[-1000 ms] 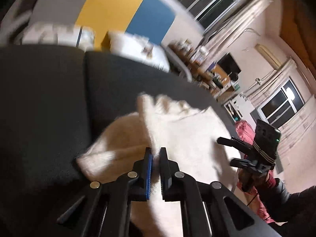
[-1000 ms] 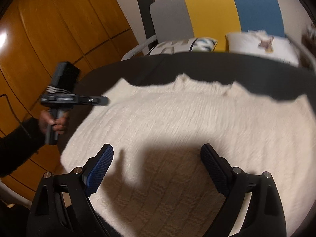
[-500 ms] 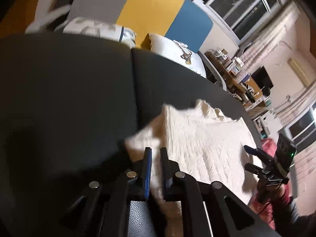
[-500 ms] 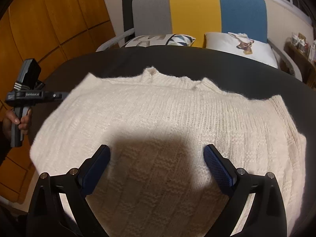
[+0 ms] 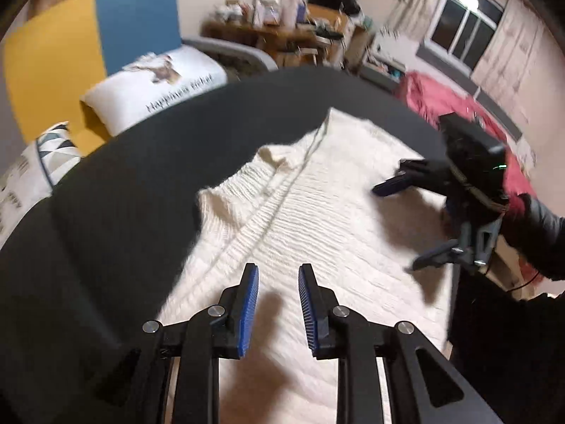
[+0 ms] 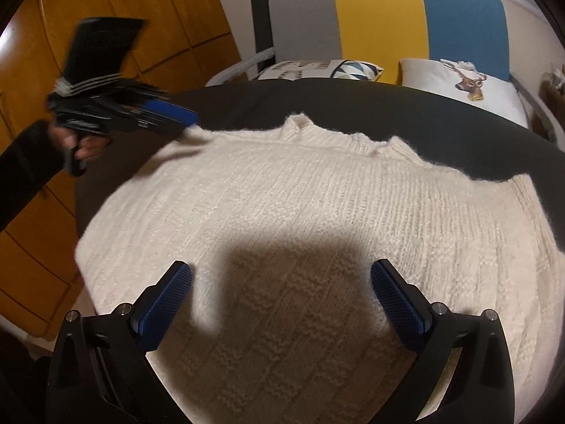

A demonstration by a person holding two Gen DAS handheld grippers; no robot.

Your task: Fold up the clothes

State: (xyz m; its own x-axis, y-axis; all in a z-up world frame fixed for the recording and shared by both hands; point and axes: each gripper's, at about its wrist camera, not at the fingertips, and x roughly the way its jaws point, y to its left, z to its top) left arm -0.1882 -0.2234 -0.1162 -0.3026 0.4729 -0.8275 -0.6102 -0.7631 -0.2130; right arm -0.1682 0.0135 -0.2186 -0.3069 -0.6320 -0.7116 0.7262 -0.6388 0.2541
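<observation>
Holding both grippers over the sweater [image 6: 317,233], we see it spread flat on the dark surface [image 5: 141,183], neck end farthest from us.

L gripper [image 5: 277,282]: jaws part-spread and opening, blue pads facing each other w/ nothing between them. Sweater lies below and ahead of the tips; its left edge runs just left of the left finger, and the collar is well ahead. It points steeply down. In the right wrist view the same gripper [image 6: 169,115] shows at upper left, blurred, tips near the sweater's far-left corner; contact can't be told. A hand [image 6: 83,145] in a dark sleeve [image 6: 24,162] grips its handle.

R gripper [image 6: 280,282]: jaws at full spread and opening, nothing between the pads. Sweater fills the view under and ahead of it, our shadow falling between the fingers. It tilts down. From the left wrist view it [image 5: 409,224] hangs at the right, over the sweater's right side, fingers wide apart, tips above the knit, not pinching it.

Beyond both tools: two pillows [image 6: 459,84] against a grey-yellow-blue headboard [image 6: 381,17].
</observation>
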